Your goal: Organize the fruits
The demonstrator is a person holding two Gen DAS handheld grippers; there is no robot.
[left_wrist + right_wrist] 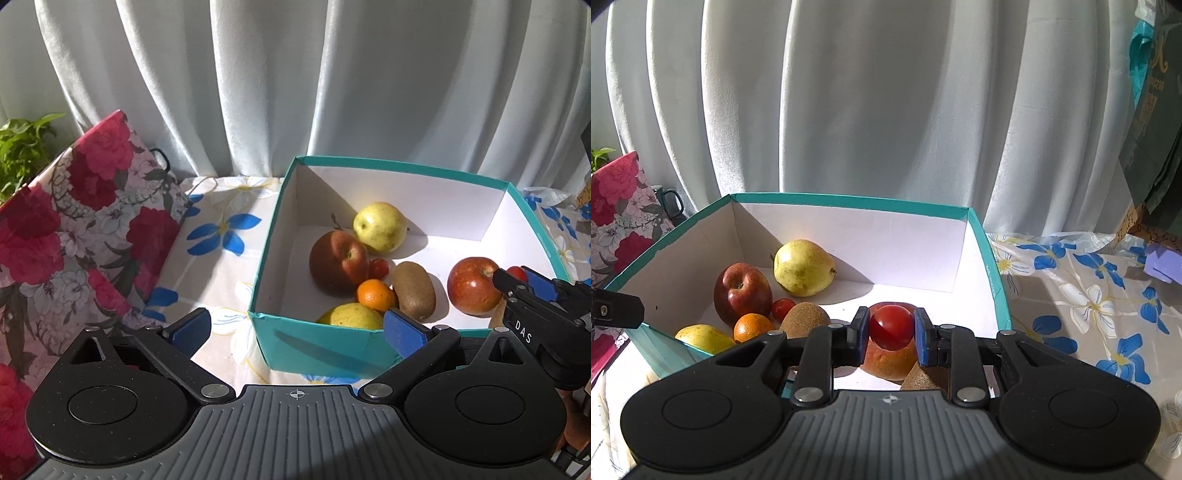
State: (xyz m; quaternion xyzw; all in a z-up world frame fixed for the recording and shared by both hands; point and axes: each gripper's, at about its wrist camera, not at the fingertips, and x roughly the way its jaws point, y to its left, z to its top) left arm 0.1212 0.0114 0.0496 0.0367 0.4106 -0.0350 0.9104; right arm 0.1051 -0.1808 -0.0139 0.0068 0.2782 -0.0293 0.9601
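Note:
A teal box with white inside holds fruit: a yellow-green pear, a dark red apple, a cherry tomato, an orange, a kiwi, another pear and a second apple. My right gripper is shut on a cherry tomato just above that apple. My left gripper stands open before the box's near wall.
A floral red-and-pink box leans at the left, with a green plant behind it. White curtains hang behind the blue-flowered tablecloth. A dark green bag stands at the right.

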